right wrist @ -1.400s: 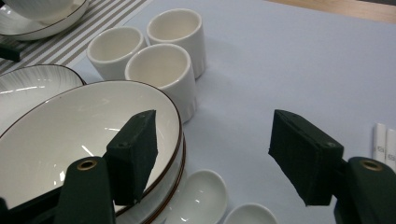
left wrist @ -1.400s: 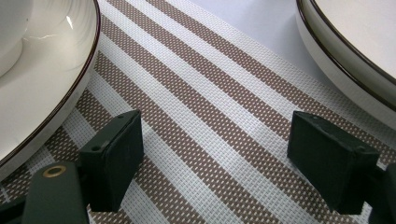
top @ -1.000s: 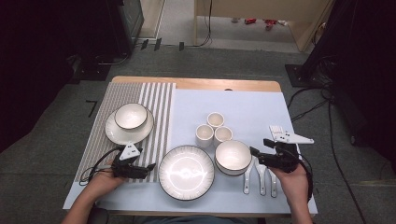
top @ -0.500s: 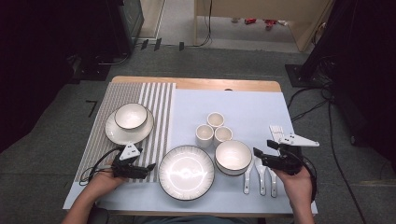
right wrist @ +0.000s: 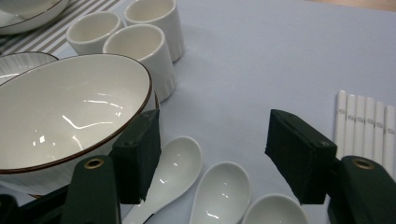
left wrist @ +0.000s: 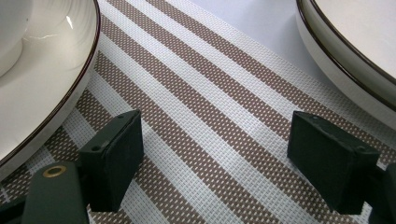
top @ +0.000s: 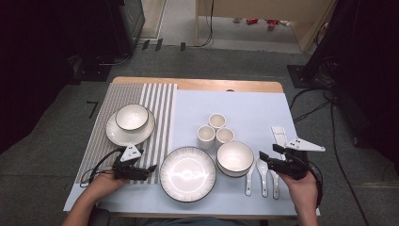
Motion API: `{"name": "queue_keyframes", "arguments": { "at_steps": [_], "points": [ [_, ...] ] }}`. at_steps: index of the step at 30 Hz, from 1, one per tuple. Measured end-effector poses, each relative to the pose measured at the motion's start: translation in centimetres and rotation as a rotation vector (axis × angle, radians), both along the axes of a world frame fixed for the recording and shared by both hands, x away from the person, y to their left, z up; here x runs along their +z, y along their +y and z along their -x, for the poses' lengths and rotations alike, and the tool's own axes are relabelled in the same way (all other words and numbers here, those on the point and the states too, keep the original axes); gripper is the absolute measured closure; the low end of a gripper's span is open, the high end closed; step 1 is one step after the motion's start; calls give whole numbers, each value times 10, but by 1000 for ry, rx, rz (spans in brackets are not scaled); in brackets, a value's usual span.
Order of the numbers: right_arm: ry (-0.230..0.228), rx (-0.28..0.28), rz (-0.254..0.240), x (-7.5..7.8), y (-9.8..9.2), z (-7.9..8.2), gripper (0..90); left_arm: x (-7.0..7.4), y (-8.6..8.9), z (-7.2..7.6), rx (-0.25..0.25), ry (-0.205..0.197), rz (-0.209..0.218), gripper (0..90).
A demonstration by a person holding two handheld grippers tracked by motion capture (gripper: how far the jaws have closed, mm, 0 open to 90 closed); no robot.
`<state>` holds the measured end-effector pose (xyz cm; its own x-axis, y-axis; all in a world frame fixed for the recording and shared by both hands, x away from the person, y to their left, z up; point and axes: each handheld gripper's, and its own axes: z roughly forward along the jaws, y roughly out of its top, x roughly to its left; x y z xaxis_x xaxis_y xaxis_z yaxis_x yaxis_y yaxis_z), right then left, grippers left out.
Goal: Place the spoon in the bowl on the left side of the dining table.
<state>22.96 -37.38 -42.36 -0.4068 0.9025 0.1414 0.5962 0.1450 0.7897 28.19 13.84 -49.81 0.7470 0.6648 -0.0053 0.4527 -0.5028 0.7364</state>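
Observation:
My left gripper (top: 151,168) rests low over the striped mat (top: 160,101) at the front left, open, with only mat between its jaws (left wrist: 215,144). It lies between the bowl-bearing plate (left wrist: 46,79) and the large plate (left wrist: 350,46). At the front right my right gripper (top: 270,153) hovers open just above three white spoons (top: 262,174), beside a dark-rimmed bowl (top: 234,157). Its jaws have just been closing a little and grip nothing (right wrist: 217,149). The spoon bowls (right wrist: 180,158) lie below and between the jaws. The bowl (right wrist: 70,107) is to the left of the left jaw.
Three small white cups (top: 217,121) stand behind the bowl on the pale blue mat (top: 244,106). A large plate (top: 187,174) sits front centre. A bowl (top: 131,117) stands on a plate (top: 113,134) at the left. Several white sticks (top: 278,134) lie at the right edge.
My right gripper has drifted slightly to the right and toward the table's front edge. The left gripper has kept still.

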Motion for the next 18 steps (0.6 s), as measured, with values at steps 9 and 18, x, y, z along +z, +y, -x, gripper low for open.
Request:
{"name": "queue_keyframes", "arguments": {
  "at_steps": [9,18],
  "points": [
    [-1,-26,13,-8,-4,4,354,0,0,0,1,2,1,188],
    [-3,-35,-12,-17,-11,9,371,0,0,0,1,1,1,188]
  ]
}}
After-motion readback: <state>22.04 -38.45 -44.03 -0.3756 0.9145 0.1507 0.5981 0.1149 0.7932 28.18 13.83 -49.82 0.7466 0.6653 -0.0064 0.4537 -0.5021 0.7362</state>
